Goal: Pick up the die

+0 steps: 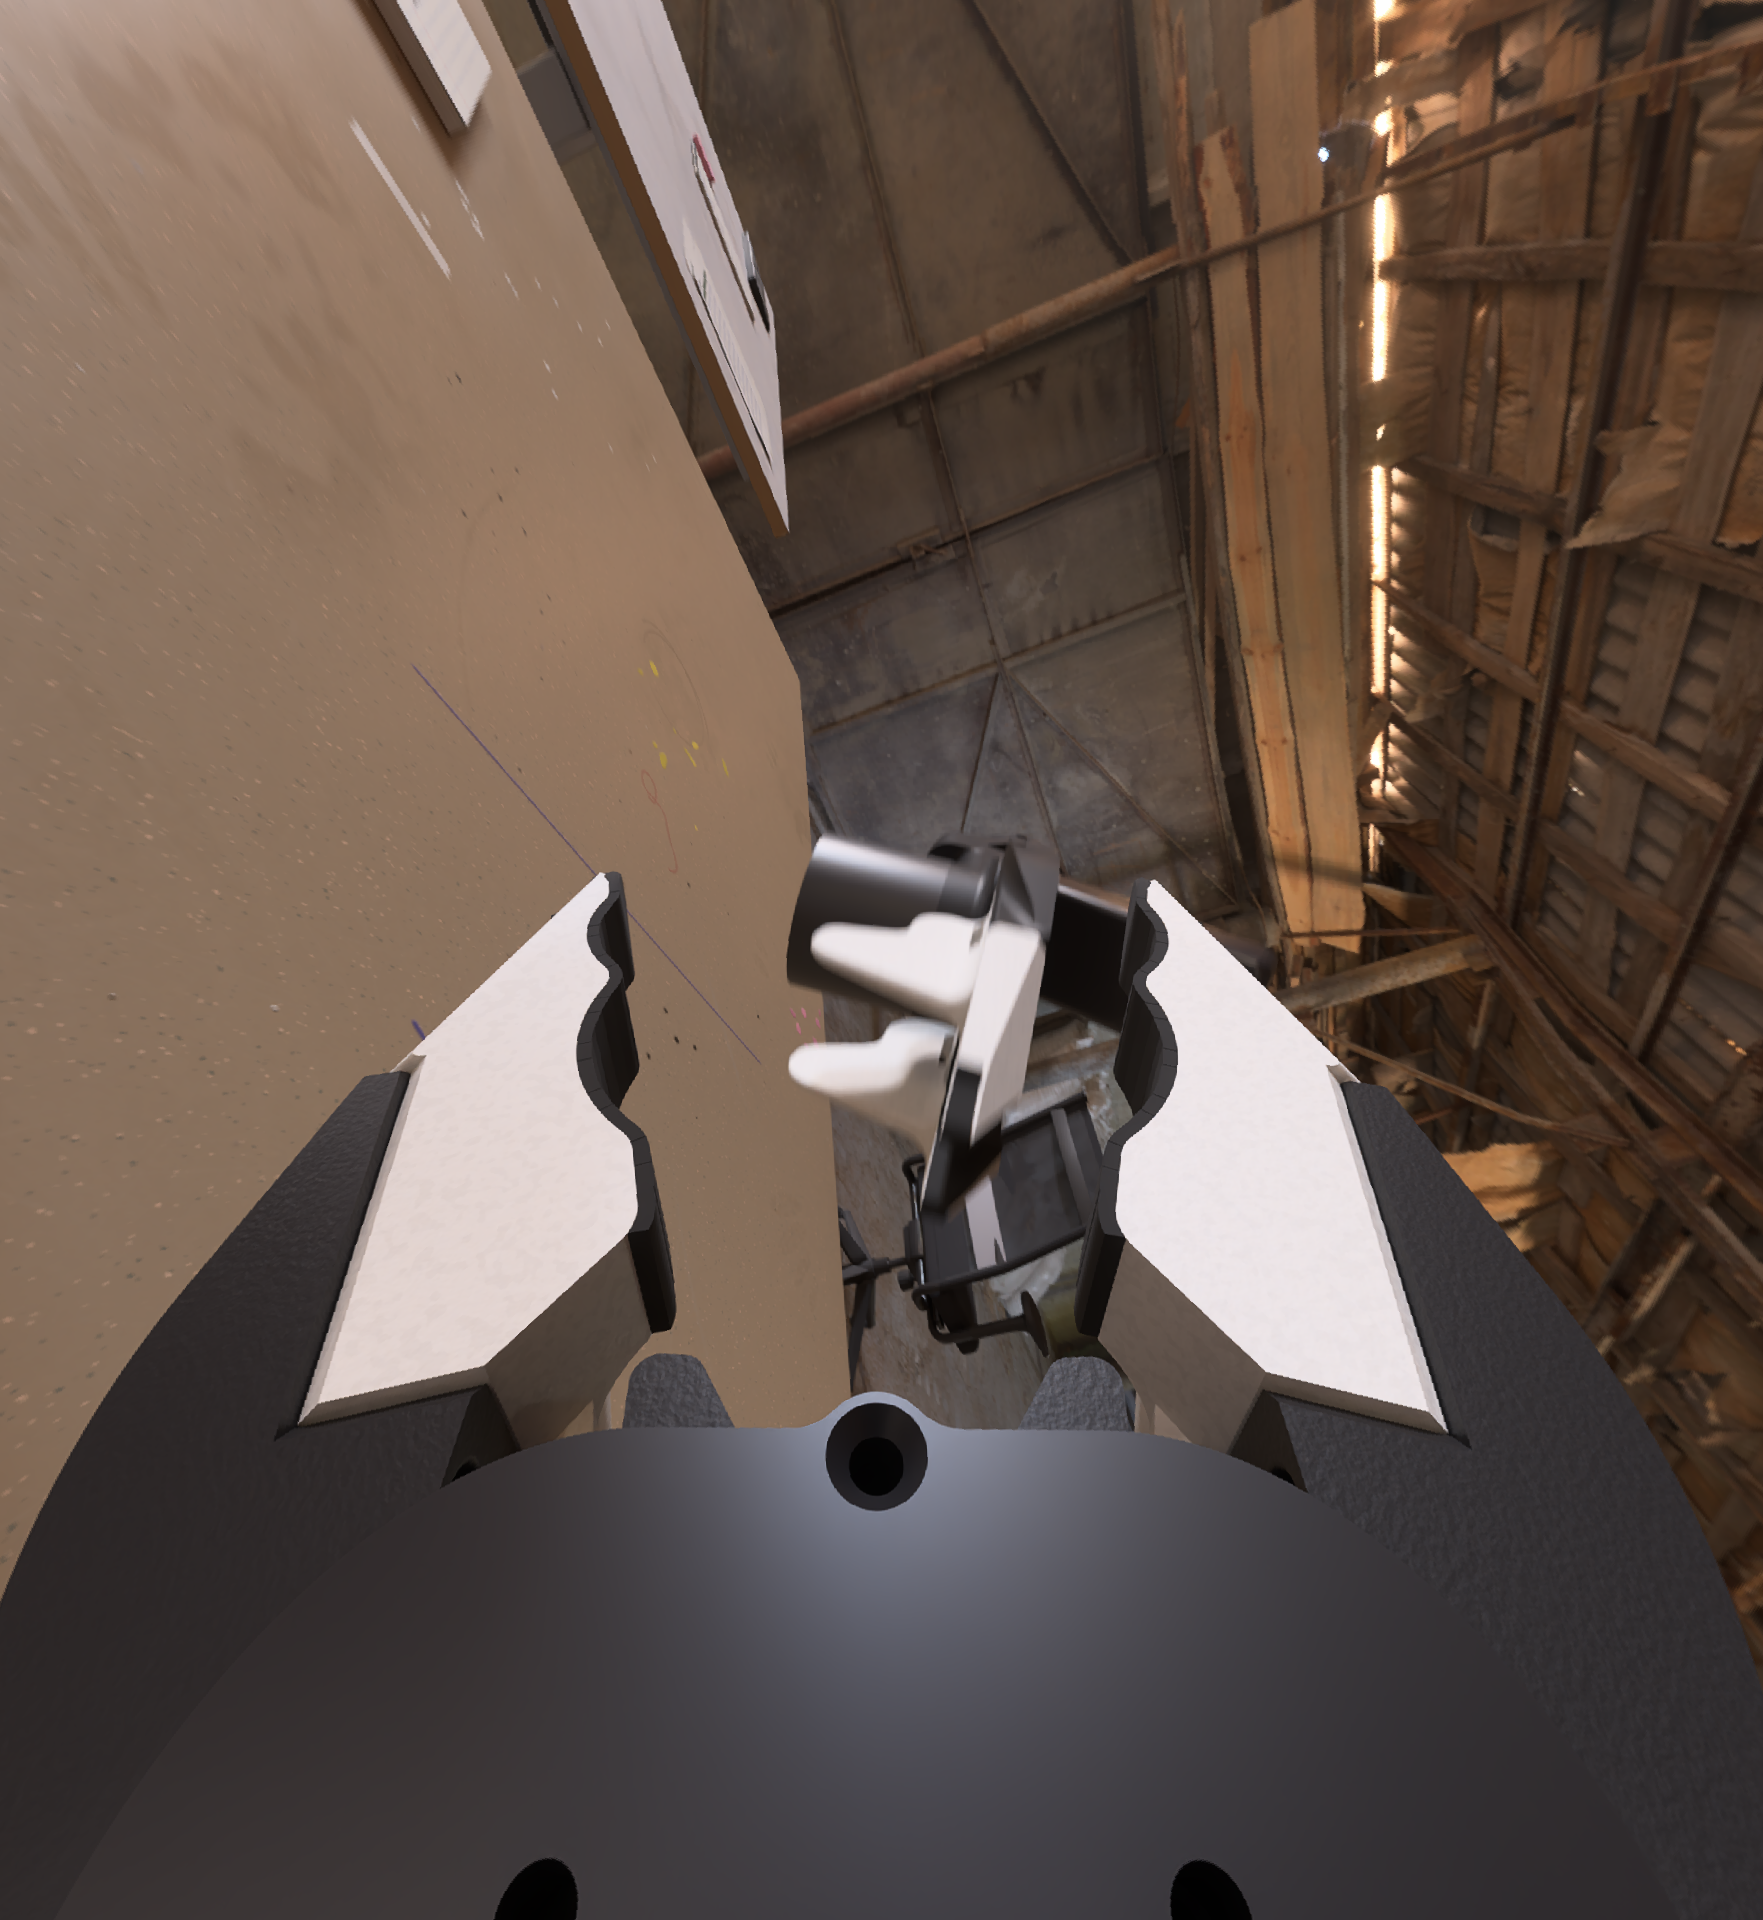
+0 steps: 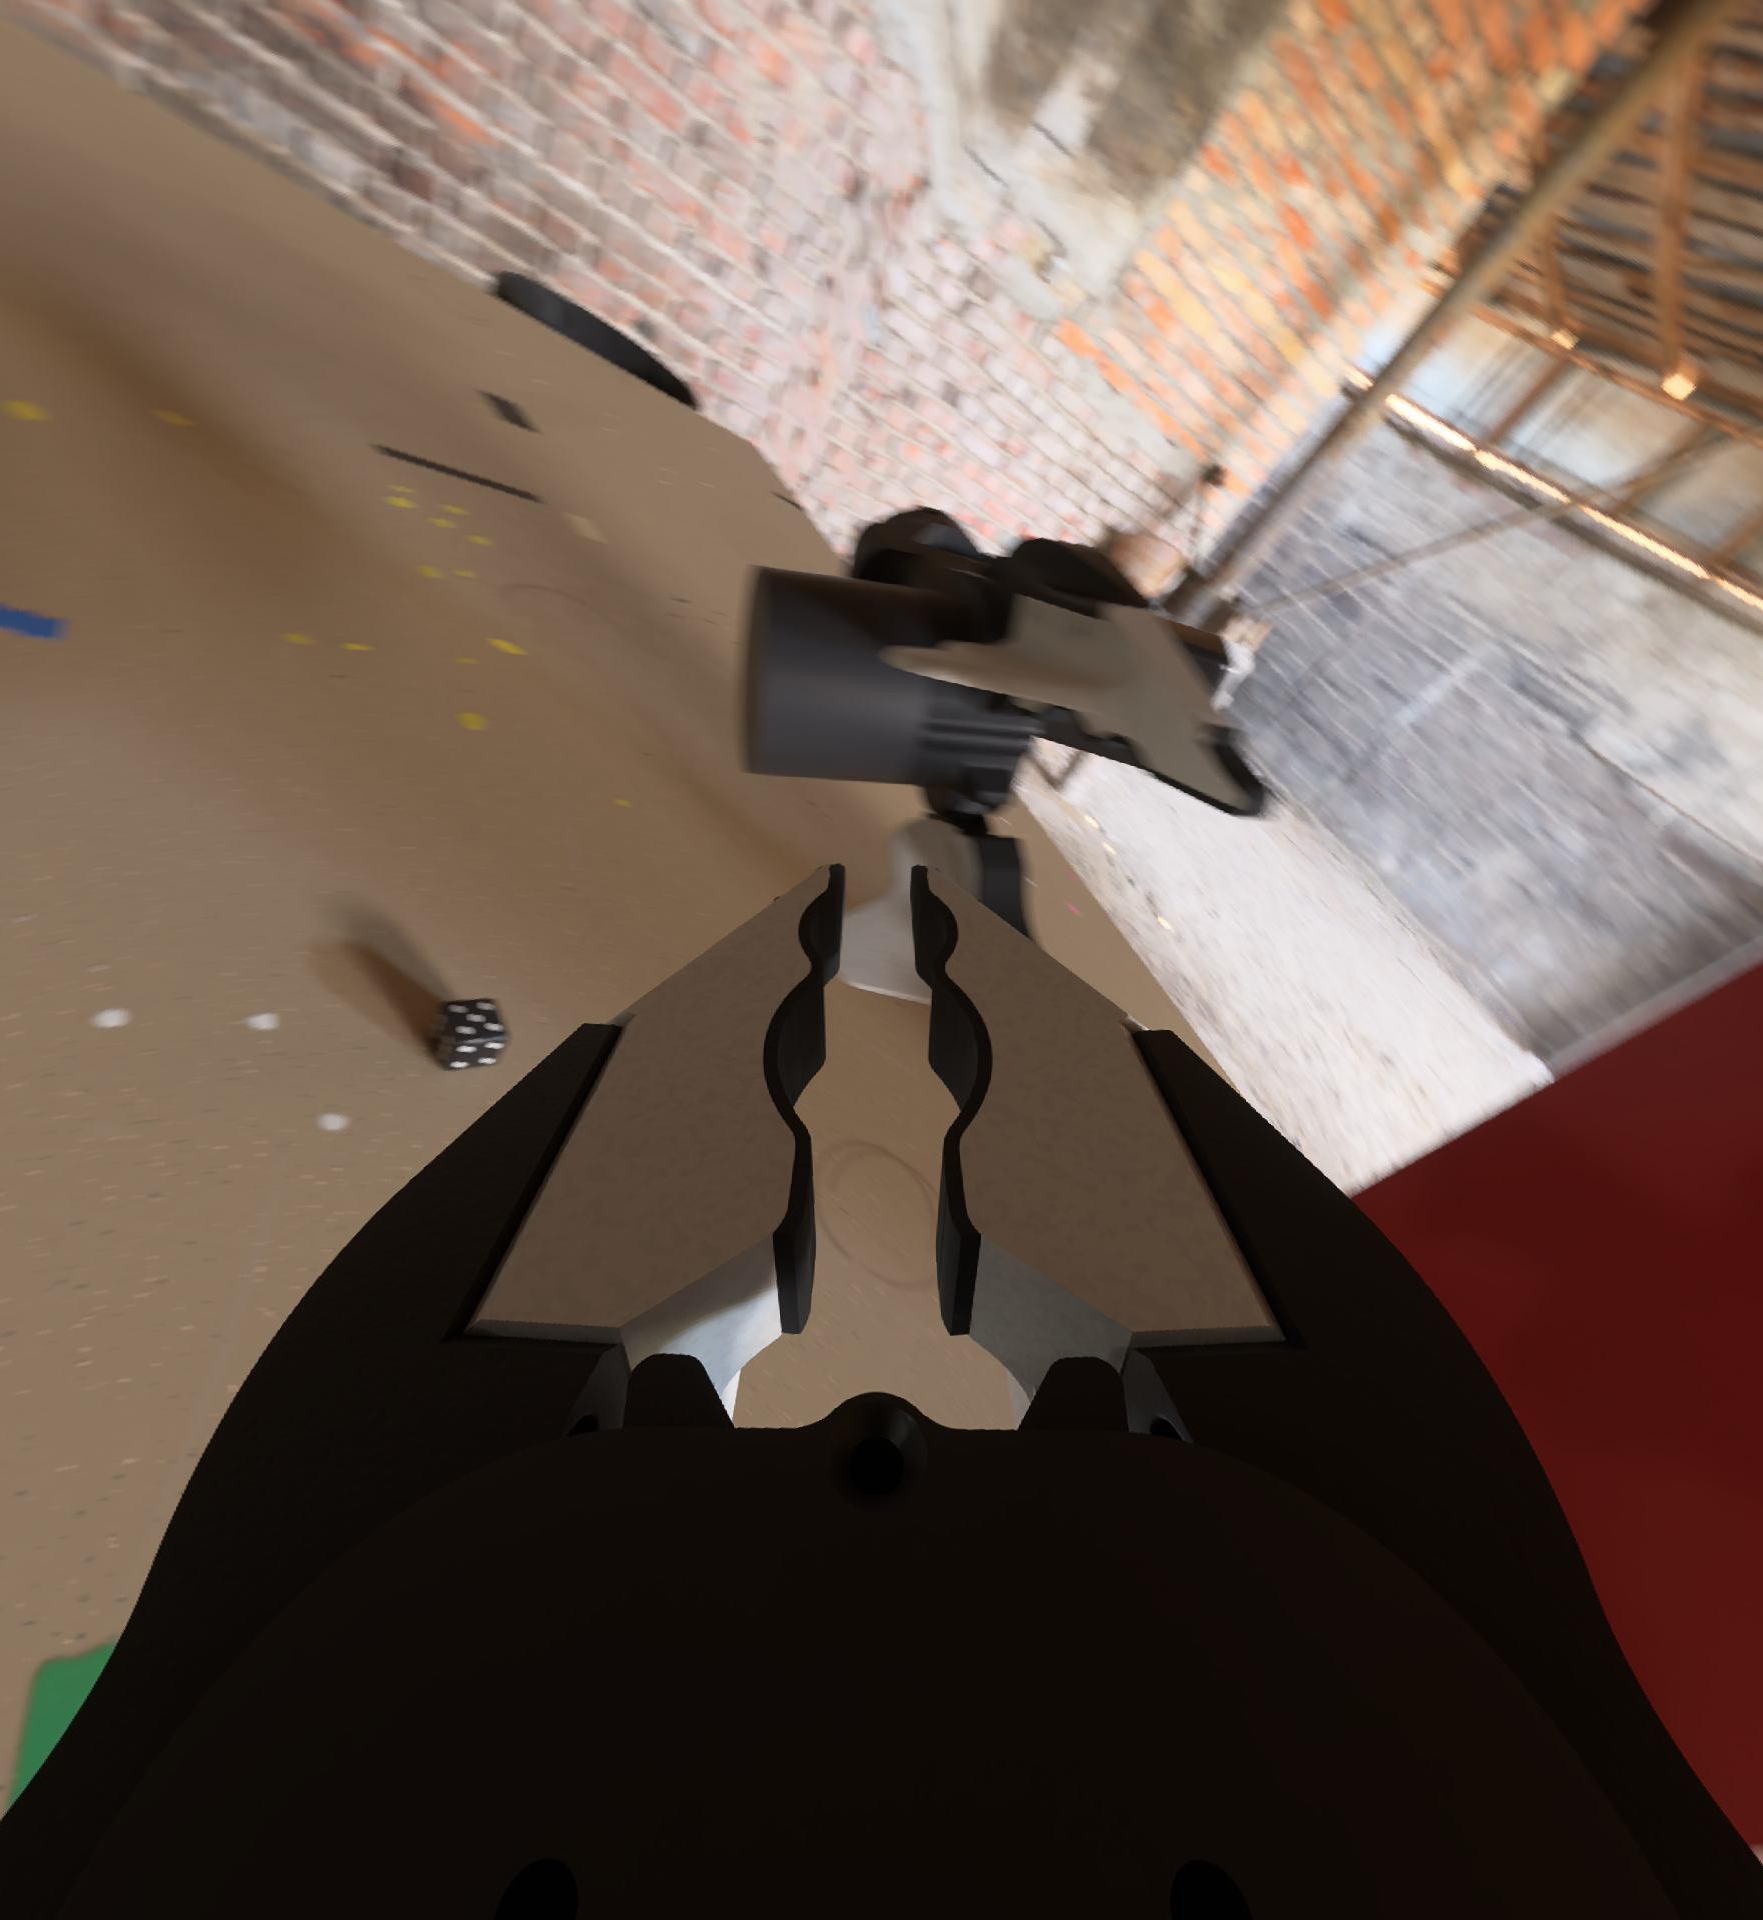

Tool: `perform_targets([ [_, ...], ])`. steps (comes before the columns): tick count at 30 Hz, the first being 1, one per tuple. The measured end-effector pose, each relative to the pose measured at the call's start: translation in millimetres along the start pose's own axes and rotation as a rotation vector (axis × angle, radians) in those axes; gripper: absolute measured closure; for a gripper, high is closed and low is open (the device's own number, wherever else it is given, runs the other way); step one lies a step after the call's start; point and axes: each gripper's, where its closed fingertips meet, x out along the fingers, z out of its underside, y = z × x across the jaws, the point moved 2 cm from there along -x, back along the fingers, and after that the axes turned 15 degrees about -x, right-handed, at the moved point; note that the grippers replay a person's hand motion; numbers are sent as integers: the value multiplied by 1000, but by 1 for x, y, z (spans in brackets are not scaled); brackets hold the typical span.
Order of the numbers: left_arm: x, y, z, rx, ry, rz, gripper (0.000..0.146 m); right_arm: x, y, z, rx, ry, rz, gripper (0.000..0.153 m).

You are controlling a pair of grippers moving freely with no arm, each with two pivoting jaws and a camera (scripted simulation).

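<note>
Broadly, your biggest surface is the tabletop [image 2: 233, 831]: flat tan board, matte, flecked with pale specks, yellow paint dots and a blue mark. Brick wall [image 2: 804, 208] behind it, rough red-and-grey courses; weathered plank wall [image 1: 1479, 623] fills the left wrist view. White flat panel [image 1: 690, 260] with a wood-coloured edge lies at the table's far rim. Your left gripper [image 1: 877, 914]: dark pebbled body, pale wedge-shaped fingers with black scalloped inner pads, jaws spread wide, nothing between them, pointing past the table edge. Your right gripper [image 2: 877, 883]: same build, in shadow, jaws drawn narrow with a slim gap at the tips, nothing held. Each shows blurred in the other's view. Black disc [image 2: 596, 332] sits at the far table edge, low and round. Smallest: the die [image 2: 469, 1032], black cube with white pips, resting on the tabletop just left of the right gripper's left finger, apart from it, untouched.
</note>
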Motion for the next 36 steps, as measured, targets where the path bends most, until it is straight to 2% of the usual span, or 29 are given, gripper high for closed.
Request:
perform_targets([
  [3, -11, 4, -6, 16, 36, 0, 51, 20, -40, -10, -15, 25, -180, 144],
  [6, -18, 7, -10, 20, 59, 10, 51, 43, -81, 9, 132, -101, -386, 136],
  [11, -19, 12, -9, 36, 56, 12, 51, 56, -123, 37, 330, -242, -597, 122],
  [19, -15, 16, -6, 46, 46, 13, 50, 63, -131, 44, 337, -254, -640, 126],
  [25, -13, 15, -5, 47, 45, -1, 50, 66, -133, 45, 262, -260, -690, 126],
  [36, -12, 9, -7, 39, 48, -21, 51, 65, -134, 45, 239, -249, -745, 131],
])
